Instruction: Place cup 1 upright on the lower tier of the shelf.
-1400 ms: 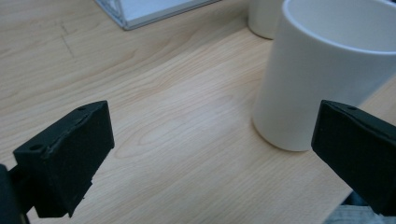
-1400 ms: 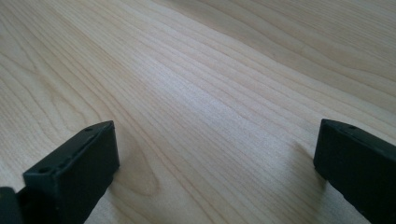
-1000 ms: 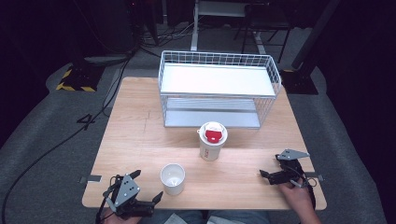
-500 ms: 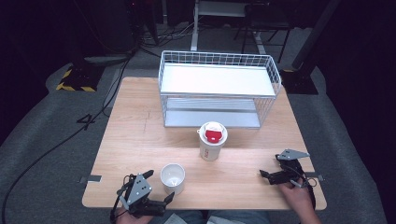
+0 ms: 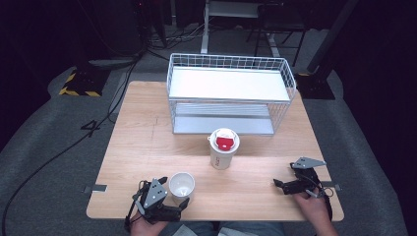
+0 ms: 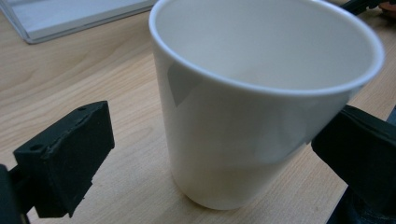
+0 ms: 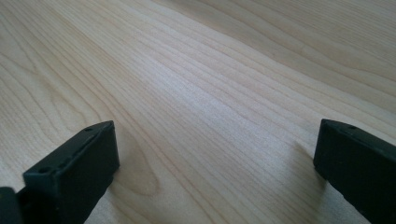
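Observation:
An empty white cup (image 5: 181, 186) stands upright near the table's front edge, left of centre. My left gripper (image 5: 173, 192) is open, with one jaw on each side of the cup. In the left gripper view the cup (image 6: 252, 116) stands between the fingers: the left finger (image 6: 65, 158) is clearly apart from it, and the right finger (image 6: 359, 154) sits at its edge. My right gripper (image 5: 286, 174) rests open at the front right, low over bare wood (image 7: 215, 93), with nothing between its jaws.
A taller paper cup (image 5: 223, 153) with a white lid and a red patch on top stands at mid-table. Behind it is a white wire rack (image 5: 231, 93) with two shelves. The table's front edge (image 5: 216, 217) lies just under both hands.
My left gripper has moved right along the front edge, and its jaws now stand around the white cup. The right gripper has not moved.

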`<state>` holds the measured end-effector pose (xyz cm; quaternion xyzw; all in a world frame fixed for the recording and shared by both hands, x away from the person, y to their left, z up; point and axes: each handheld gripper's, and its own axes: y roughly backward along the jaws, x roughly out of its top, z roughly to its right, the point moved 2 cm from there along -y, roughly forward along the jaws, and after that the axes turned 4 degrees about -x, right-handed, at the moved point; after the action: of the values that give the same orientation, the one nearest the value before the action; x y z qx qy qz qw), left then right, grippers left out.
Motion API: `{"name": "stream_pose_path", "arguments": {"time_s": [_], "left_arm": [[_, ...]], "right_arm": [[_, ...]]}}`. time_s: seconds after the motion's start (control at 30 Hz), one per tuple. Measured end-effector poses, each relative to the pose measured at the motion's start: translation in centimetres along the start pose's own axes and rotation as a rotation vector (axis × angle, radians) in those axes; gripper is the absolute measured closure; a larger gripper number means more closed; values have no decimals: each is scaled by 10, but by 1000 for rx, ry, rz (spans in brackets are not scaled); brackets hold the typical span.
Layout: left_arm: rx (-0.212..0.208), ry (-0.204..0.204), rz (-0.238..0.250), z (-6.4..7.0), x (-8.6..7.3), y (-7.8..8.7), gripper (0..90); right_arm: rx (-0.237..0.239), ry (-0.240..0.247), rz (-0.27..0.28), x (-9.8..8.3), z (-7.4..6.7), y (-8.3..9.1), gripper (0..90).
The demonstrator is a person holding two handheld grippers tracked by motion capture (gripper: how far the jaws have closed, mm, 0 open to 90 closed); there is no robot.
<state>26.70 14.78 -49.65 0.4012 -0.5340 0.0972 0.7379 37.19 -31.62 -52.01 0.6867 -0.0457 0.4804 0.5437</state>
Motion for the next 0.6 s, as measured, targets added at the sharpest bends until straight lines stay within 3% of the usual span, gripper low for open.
{"name": "stream_pose_path", "arguments": {"time_s": [0.27,0.6], "left_arm": [[-6,-6,-33,1,-2,-10,0],[-21,28,-54,-3,-5,-19,4]], "right_arm": [[0,1,0,0,0,0,2],[0,0,0,0,0,0,2]]}}
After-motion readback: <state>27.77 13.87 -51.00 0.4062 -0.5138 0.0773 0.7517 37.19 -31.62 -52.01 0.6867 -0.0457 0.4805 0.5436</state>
